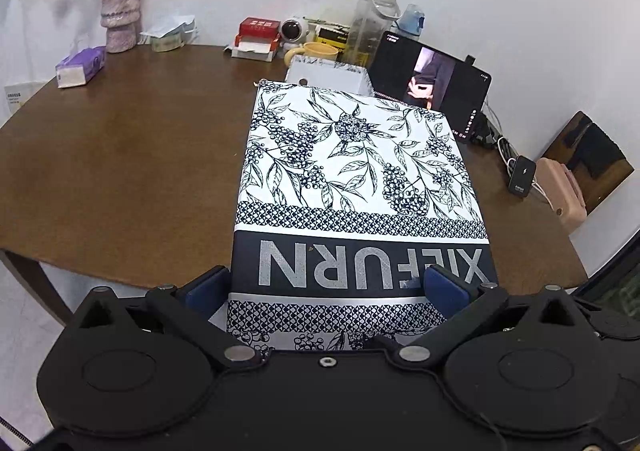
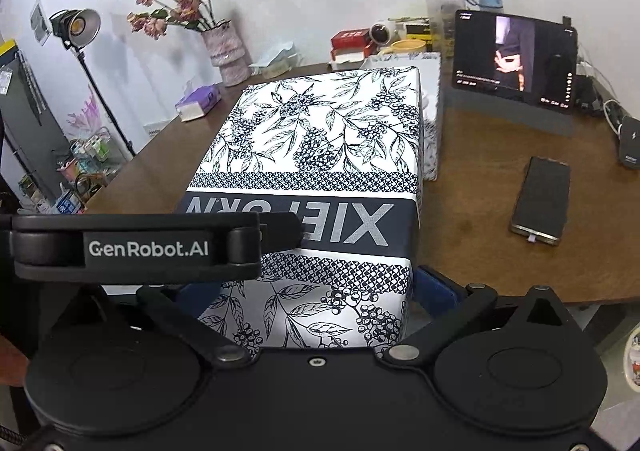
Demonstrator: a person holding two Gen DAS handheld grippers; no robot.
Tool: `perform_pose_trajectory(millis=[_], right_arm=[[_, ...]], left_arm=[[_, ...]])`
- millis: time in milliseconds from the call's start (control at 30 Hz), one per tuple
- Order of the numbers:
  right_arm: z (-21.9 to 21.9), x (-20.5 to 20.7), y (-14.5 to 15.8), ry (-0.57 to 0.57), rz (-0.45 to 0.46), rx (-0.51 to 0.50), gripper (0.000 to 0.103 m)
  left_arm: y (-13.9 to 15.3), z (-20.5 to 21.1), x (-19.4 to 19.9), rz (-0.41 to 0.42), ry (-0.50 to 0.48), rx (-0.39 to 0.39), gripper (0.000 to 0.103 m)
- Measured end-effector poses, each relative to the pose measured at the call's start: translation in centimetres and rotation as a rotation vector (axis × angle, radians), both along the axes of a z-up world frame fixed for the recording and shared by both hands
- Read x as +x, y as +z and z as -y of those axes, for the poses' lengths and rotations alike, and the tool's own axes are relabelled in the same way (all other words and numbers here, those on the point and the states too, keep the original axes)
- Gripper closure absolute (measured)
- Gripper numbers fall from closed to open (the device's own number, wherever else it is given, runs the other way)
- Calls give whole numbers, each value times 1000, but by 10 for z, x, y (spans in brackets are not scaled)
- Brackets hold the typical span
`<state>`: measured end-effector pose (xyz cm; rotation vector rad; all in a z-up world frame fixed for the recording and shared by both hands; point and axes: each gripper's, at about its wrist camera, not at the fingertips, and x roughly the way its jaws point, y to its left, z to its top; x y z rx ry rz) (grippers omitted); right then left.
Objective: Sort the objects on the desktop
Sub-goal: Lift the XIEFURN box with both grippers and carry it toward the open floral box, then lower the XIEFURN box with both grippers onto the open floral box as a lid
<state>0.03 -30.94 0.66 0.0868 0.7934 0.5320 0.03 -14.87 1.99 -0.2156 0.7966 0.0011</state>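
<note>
Both grippers' blue fingers bracket the near end of the patterned box, which we hold over the counter.

Our left gripper has its fingers spread wide around the box's near end, pressed against its sides as far as we can judge; our right gripper sits the same way, with the left one crossing in front of it. We grip only the near end, so the long far end could sag or swing. A second patterned box lies just beside it, with the mug and propped tablet close behind; pushing forward too low could knock them. Drifting right risks the phone. Smooth printed sides may slip if we ease the squeeze.
</note>
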Motion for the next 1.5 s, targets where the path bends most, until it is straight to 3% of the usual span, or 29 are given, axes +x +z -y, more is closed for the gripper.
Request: perform_pose_trajectory(millis=[567,1500], right_arm=[[2,78,11,-39,36,-8,0],[-22,296,-17,-42,-29,-9,0]], left_arm=[[8,7,78,40,-28,-13,0],[-18,-29,287,-18,-39,-9,0]])
